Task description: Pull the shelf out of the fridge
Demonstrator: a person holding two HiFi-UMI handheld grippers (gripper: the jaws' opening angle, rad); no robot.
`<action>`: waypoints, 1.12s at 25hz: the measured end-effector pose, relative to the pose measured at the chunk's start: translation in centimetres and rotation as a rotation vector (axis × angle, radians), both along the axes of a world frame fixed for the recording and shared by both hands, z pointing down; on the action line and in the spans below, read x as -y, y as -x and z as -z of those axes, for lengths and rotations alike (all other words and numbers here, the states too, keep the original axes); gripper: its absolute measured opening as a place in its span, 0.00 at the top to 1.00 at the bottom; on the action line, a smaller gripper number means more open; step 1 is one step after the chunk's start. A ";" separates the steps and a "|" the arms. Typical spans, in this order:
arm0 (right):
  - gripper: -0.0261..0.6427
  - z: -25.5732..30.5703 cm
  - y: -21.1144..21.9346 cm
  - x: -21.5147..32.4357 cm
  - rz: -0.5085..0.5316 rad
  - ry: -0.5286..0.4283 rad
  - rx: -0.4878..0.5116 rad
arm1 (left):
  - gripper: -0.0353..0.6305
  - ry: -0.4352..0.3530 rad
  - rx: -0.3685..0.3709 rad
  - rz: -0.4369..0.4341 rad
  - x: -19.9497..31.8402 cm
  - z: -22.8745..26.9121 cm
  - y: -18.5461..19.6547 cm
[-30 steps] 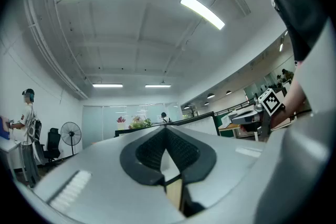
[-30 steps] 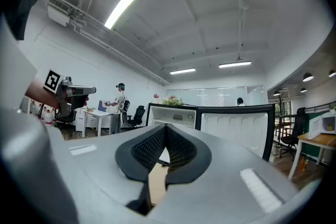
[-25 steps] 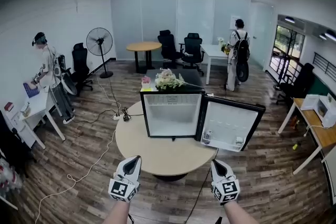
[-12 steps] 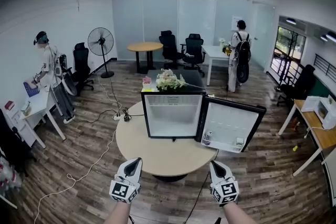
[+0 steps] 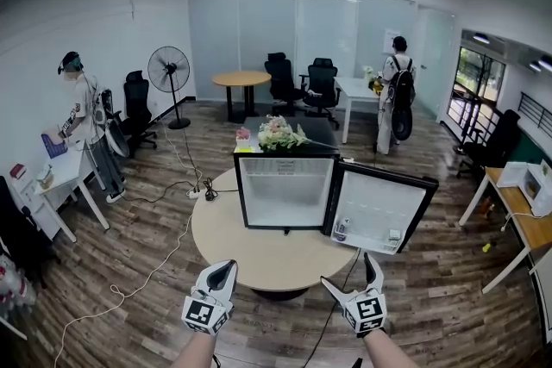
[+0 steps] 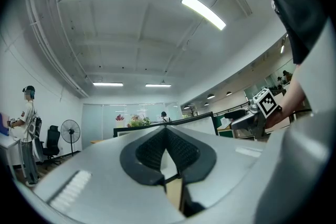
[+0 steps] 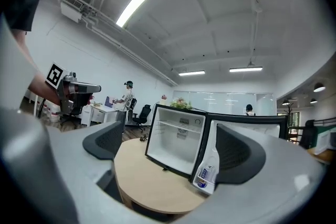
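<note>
Two grippers hang short of the table's near edge, well apart from the fridge: the left gripper [image 5: 226,265] is clenched on nothing, while the right gripper [image 5: 349,270] has just been opening and stands wide with only air between its jaws. Past them, the round table [image 5: 259,258] carries the small fridge [image 5: 240,185], its door [image 5: 379,207] swung out to the right. Reaching in on that side risks clipping the door or the bottle [image 5: 342,227] in its pocket. The shelf [image 7: 173,124] sits in the upper cabinet; a one-sided tug could jam it, or drag the seemingly unanchored fridge forward and shake the flowers [image 5: 276,132] on top
</note>
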State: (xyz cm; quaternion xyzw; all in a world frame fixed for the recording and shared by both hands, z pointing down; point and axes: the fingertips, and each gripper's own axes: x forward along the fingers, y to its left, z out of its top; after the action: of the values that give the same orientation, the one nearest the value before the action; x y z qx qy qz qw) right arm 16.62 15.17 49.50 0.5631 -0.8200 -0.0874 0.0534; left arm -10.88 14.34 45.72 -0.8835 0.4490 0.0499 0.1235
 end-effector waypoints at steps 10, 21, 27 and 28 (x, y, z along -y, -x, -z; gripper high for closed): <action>0.13 0.0 -0.6 0.1 0.037 -0.002 -0.004 | 0.95 -0.008 0.016 0.026 -0.2 0.5 -1.3; 0.13 -2.2 -1.3 0.0 0.106 0.011 0.030 | 0.95 -0.004 0.035 0.045 -1.1 -0.5 -5.1; 0.13 -2.8 -1.6 1.4 0.127 0.024 0.017 | 0.95 0.007 0.046 0.046 -0.5 -1.5 -5.9; 0.13 -2.6 -1.6 1.9 0.127 0.019 0.013 | 0.95 0.005 0.047 0.042 -0.1 -1.5 -5.9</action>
State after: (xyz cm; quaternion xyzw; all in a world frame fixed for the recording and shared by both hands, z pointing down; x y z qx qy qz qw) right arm 18.17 13.30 52.13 0.5101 -0.8551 -0.0793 0.0476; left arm -4.99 14.41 47.18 -0.8752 0.4645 0.0255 0.1329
